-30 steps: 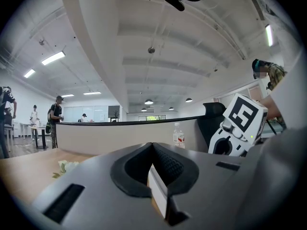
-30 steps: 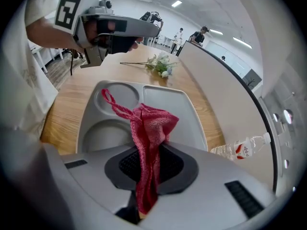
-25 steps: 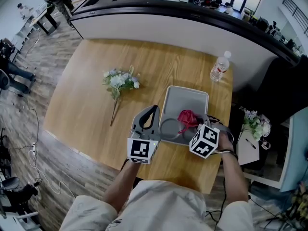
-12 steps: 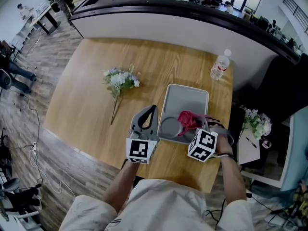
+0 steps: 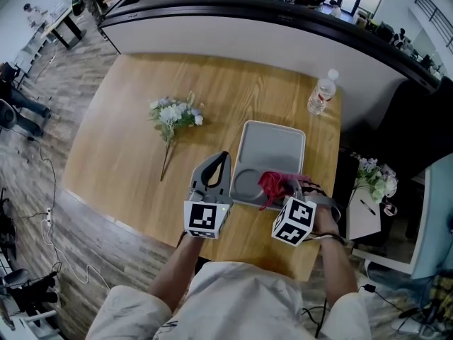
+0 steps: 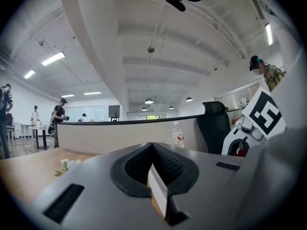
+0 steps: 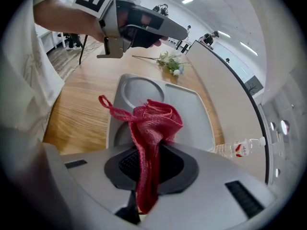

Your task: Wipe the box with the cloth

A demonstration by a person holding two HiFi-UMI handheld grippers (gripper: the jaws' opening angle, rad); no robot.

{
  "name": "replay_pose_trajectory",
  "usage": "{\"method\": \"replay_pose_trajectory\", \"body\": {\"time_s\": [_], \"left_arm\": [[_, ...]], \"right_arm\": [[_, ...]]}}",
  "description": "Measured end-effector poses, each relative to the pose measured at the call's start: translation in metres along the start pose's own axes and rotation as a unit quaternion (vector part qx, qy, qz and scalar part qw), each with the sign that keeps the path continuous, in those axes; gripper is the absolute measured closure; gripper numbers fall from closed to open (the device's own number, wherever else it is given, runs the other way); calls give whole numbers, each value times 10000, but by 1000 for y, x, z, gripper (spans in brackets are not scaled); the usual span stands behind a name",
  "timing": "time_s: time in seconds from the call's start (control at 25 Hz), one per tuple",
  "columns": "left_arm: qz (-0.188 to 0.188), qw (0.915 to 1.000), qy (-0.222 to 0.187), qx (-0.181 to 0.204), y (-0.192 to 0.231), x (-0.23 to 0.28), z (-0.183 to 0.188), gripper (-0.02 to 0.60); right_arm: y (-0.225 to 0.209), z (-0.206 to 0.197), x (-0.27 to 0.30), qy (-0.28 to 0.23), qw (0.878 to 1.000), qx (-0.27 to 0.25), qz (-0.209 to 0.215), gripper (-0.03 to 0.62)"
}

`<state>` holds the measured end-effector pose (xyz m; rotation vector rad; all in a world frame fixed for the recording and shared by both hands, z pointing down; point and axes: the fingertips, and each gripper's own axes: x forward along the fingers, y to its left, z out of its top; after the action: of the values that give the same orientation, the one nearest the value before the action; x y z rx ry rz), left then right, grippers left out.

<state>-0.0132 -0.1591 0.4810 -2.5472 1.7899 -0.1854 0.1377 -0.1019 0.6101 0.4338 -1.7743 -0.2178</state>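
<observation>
Loosely bunched, the red knit cloth (image 7: 156,121) sits pinched in the right gripper (image 7: 146,163).

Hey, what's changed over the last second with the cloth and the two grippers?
The right gripper, jaws shut on the red cloth, has drawn back toward the person, bringing the cloth nearer the grey box's near edge. The left gripper stays by the box's left side, jaws together. The flowers and the bottle haven't moved.

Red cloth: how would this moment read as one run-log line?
right gripper: shut on red woven cloth | cloth: over near end of grey plastic tray | left gripper: shut, beside tray
</observation>
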Motion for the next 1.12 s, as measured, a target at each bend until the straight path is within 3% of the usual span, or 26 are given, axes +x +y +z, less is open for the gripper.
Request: {"method": "replay_pose_trajectory", "body": {"time_s": [0.56,0.8,1.12], "left_arm": [[48,10000,9,-41,2,-4,-1,568],[35,10000,5,-27,1,-7,0,568],[2,10000,61,5,-3,-12,-2,568]], "right_arm": [[37,1,-24,-153,9948,676,746,533],[42,1,-27,-125,9971,558,508,533],[51,3,-34,-227,9960,651,569,532]]}}
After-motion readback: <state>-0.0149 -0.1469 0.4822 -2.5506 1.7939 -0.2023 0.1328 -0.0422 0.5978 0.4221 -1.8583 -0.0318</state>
